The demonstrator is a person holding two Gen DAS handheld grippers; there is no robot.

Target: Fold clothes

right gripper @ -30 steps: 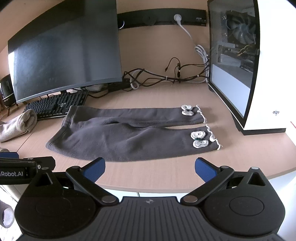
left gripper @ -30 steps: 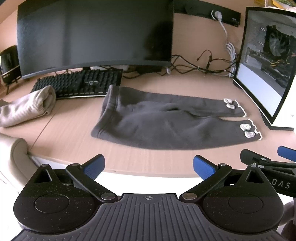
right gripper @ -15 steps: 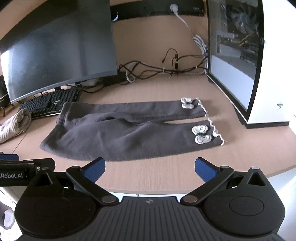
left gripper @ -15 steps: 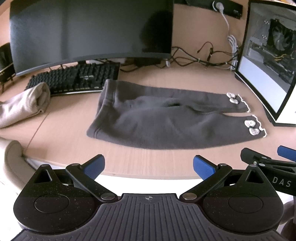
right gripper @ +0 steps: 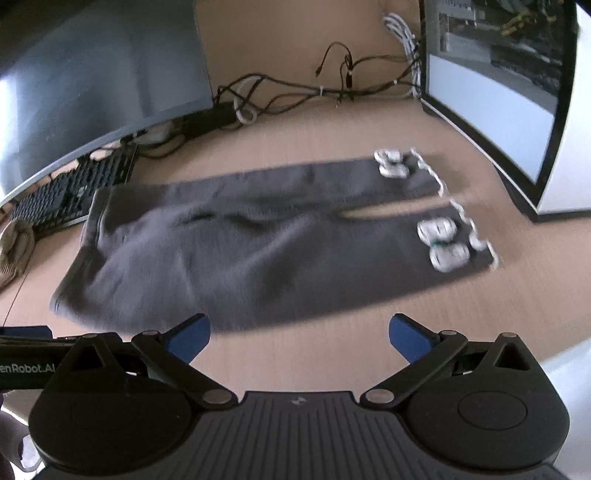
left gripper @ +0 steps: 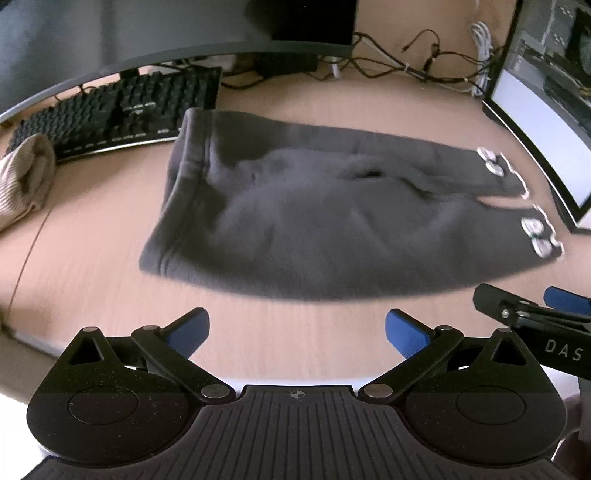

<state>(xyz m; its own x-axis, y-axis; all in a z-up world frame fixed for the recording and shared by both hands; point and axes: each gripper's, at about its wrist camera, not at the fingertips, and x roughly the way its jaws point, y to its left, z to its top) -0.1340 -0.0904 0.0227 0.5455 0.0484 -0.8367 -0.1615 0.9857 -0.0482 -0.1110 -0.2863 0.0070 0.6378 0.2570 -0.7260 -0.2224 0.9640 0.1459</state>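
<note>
Dark grey pants (left gripper: pixel 332 221) (right gripper: pixel 240 251) lie flat on the wooden desk, waistband to the left, both legs stretching right to cuffs with white trim and white bows (right gripper: pixel 441 243). My left gripper (left gripper: pixel 295 328) hangs open just short of the pants' near edge, nothing between its blue pads. My right gripper (right gripper: pixel 299 332) is open too, its left pad close to the near hem, above the desk. The right gripper's tip shows at the right edge of the left wrist view. Both views are motion-blurred.
A curved monitor (left gripper: pixel 147 33) and a black keyboard (left gripper: pixel 122 110) stand behind the pants. A beige knit garment (left gripper: pixel 22 177) lies rolled at the far left. A white PC case (right gripper: pixel 517 92) stands at the right, cables (right gripper: pixel 314 88) along the back wall.
Both grippers have moved forward and down toward the desk, so the pants now fill more of each view. Both stay open. The pants have not moved.
</note>
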